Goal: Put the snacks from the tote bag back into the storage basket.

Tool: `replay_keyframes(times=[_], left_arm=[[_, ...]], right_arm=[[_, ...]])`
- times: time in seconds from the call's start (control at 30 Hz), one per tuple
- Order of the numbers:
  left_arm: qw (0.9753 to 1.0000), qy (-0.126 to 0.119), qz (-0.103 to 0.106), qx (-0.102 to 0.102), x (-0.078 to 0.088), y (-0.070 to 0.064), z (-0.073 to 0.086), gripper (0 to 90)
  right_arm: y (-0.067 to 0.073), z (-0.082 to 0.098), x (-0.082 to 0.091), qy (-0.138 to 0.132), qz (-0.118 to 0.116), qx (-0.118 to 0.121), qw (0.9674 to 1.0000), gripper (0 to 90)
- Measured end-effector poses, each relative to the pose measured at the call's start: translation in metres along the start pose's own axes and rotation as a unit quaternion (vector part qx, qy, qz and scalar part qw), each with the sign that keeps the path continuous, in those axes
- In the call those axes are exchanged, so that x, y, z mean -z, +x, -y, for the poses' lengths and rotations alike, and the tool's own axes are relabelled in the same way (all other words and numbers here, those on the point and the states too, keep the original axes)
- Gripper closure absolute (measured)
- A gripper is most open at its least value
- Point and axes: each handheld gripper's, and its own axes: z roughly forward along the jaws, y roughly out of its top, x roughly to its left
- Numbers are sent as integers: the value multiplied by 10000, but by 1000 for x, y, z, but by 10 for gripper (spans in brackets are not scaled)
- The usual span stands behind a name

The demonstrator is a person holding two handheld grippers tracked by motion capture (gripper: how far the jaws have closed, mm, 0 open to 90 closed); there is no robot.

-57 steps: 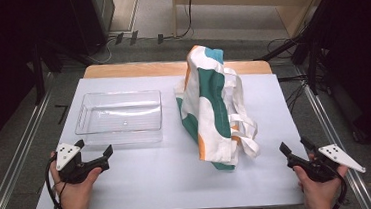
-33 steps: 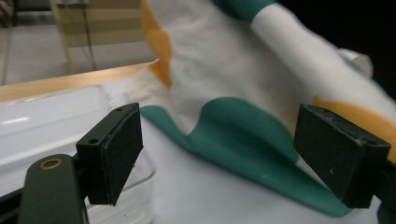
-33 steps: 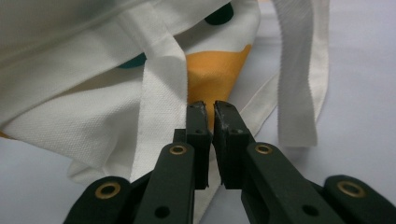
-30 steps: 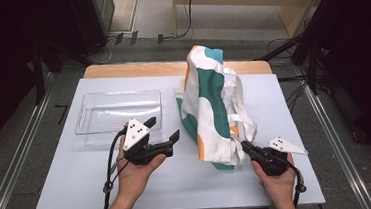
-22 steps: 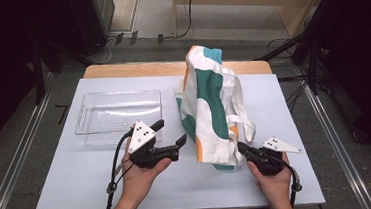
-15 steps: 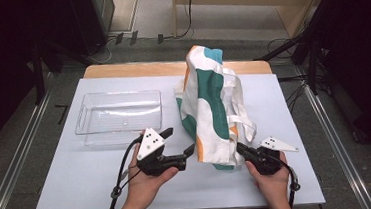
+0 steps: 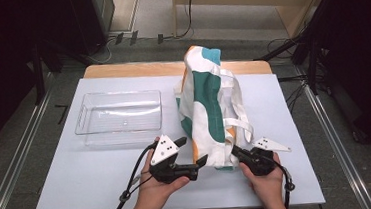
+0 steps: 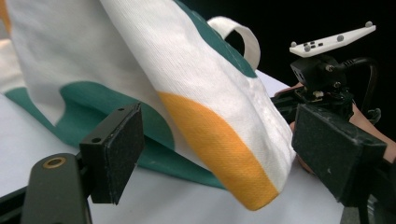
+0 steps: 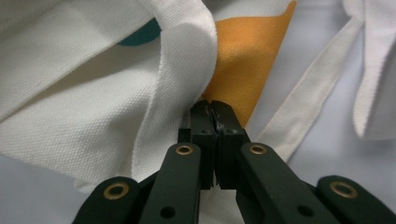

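The bag (image 7: 211, 107) is white cloth with big teal patches and some orange patches, and its straps (image 7: 239, 123) are plain white. The tray (image 7: 119, 117) is clear plastic without colour. The table (image 7: 79, 178) is pale grey-white. Both grippers have black jaws and a white three-cornered plate.

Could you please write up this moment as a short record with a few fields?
Surface: white table
Main item: tote bag in white, teal and orange, lying on the table
Other item: clear plastic tray, to the left of the bag
Left tool: jaws open, the bag's orange corner between the pads, which do not press on it
Right tool: jaws shut on the bag's white hem
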Motion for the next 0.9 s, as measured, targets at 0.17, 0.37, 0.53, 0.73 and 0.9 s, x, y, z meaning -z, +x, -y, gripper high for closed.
replay_keyframes(times=[0.17,0.37,0.53,0.73,0.9], left_arm=[[9986,486,71,208,-15,-1,7,215],[9982,467,332,189,-11,4,5,733],[9981,333,519,-25,5,11,-3,846],[9984,-10,508,-245,29,24,-15,848],[9988,-75,456,-184,51,45,-16,848]], right_arm=[[2,0,-2,47,-66,-54,10000,900],[11,2,-6,137,-187,-31,9997,900],[27,5,-8,153,-466,-41,9988,900],[54,4,-3,69,-551,360,9978,854],[67,-5,28,-372,-757,779,9934,748]])
